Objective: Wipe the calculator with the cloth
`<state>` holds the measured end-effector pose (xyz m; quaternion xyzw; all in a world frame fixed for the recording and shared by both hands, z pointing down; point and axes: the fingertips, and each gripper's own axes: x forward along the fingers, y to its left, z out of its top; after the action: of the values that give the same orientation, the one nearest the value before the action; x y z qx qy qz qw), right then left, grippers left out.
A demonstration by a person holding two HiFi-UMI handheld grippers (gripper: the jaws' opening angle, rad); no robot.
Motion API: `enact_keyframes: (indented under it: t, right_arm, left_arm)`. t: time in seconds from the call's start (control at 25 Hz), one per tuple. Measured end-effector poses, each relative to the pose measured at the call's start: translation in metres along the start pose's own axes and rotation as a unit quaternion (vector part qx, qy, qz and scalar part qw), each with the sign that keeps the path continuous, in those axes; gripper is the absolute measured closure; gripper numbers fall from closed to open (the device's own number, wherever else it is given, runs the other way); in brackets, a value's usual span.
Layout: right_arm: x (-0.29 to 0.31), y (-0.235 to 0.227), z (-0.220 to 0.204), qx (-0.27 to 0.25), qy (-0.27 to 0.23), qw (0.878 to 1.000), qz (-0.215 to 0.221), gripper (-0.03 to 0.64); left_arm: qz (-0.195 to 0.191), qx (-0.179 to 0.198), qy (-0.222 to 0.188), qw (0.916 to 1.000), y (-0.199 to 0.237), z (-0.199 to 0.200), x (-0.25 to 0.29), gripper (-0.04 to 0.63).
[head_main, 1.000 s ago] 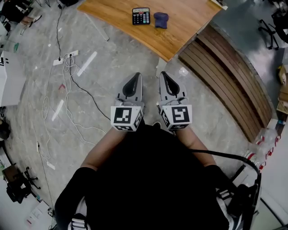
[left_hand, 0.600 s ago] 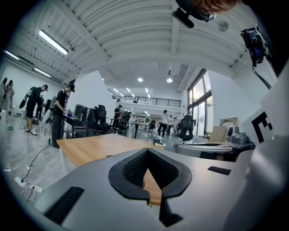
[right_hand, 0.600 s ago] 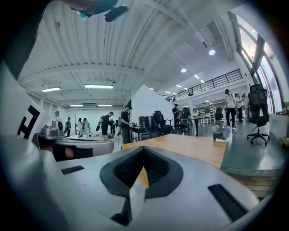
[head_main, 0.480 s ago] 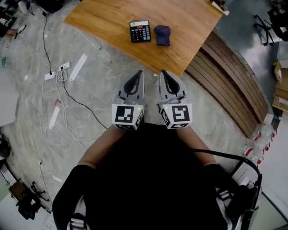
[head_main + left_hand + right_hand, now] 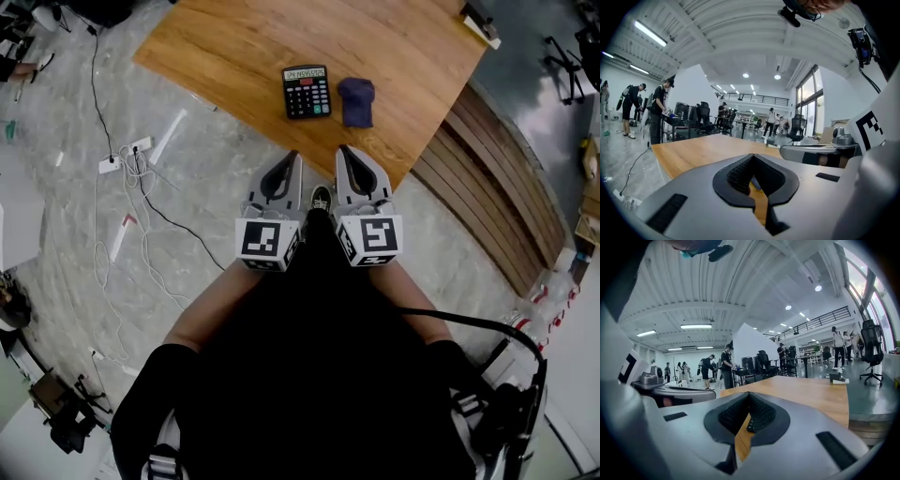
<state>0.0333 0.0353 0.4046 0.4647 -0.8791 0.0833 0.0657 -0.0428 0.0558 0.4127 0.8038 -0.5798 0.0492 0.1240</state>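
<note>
In the head view a black calculator (image 5: 307,91) lies on the wooden table (image 5: 234,56), and a dark blue cloth (image 5: 356,100) lies bunched just to its right. My left gripper (image 5: 292,157) and right gripper (image 5: 343,153) are held side by side over the floor, short of the table's near edge, both shut and empty. The left gripper view looks over its closed jaws onto the tabletop (image 5: 703,150). Through the right gripper's jaw notch I see the calculator's keys (image 5: 751,426) and the tabletop (image 5: 806,390).
White cables and a power strip (image 5: 124,155) lie on the stone floor to the left. Dark wooden steps (image 5: 497,216) curve along the table's right. A small box (image 5: 486,26) sits at the table's far corner. Several people stand at desks far behind.
The table, calculator and cloth have come closer and lower in the head view as I walk toward them. Both grippers stay shut, side by side.
</note>
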Motion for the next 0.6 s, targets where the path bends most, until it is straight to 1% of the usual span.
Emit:
enact_keyframes:
  t: [0.08, 0.16, 0.32, 0.48, 0.6]
  right_arm:
    - [0.022, -0.012, 0.001, 0.0, 0.004, 1.0, 0.008, 0.603]
    - [0.041, -0.023, 0.003, 0.002, 0.008, 1.0, 0.014, 0.603]
    - [0.079, -0.05, 0.0, 0.008, 0.021, 1.0, 0.021, 0.603]
    - [0.109, -0.072, -0.006, 0.01, 0.034, 0.999, 0.025, 0.603]
    - [0.13, -0.081, -0.019, 0.012, 0.054, 0.998, 0.032, 0.603]
  left_arm:
    - [0.006, 0.005, -0.004, 1.0, 0.009, 0.005, 0.023, 0.591]
    - [0.015, 0.001, 0.002, 0.9999, 0.018, 0.008, 0.041, 0.591]
    - [0.025, -0.007, 0.029, 0.9992, 0.034, -0.002, 0.081, 0.591]
    - [0.025, -0.012, 0.056, 0.998, 0.048, -0.015, 0.115, 0.591]
    - [0.025, -0.027, 0.075, 0.9965, 0.066, -0.026, 0.136, 0.591]
